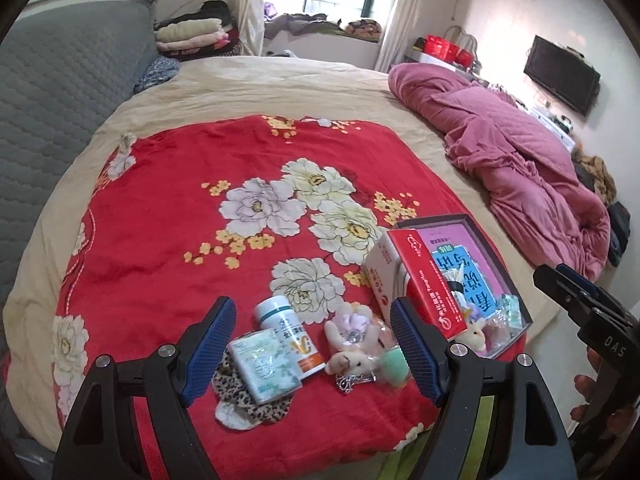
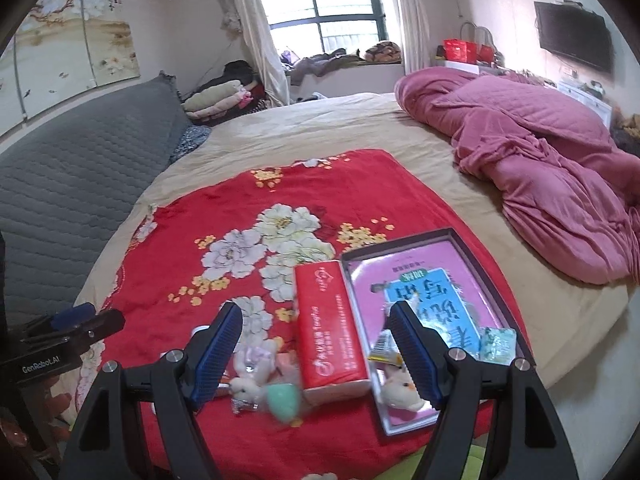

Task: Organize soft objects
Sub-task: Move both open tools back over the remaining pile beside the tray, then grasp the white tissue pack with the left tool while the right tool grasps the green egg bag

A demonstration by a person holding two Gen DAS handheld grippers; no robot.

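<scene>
Toys: two plush (image 1: 352, 340) on blanket (image 1: 168, 240) | one plush toy (image 2: 400, 390) in box (image 2: 476, 256)

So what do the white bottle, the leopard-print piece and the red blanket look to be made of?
White bottle: likely hard plastic, smooth with a slight sheen and a printed label. Leopard-print piece: soft fabric, lying limp and flat under the tissue pack. Red blanket: plush fleece by its matte, fuzzy look with soft creases.

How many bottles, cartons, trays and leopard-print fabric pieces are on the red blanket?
White plastic pill bottle: 1
Red and white cardboard carton: 1
Dark shallow tray: 1
Leopard-print fabric piece: 1
Total: 4
</scene>
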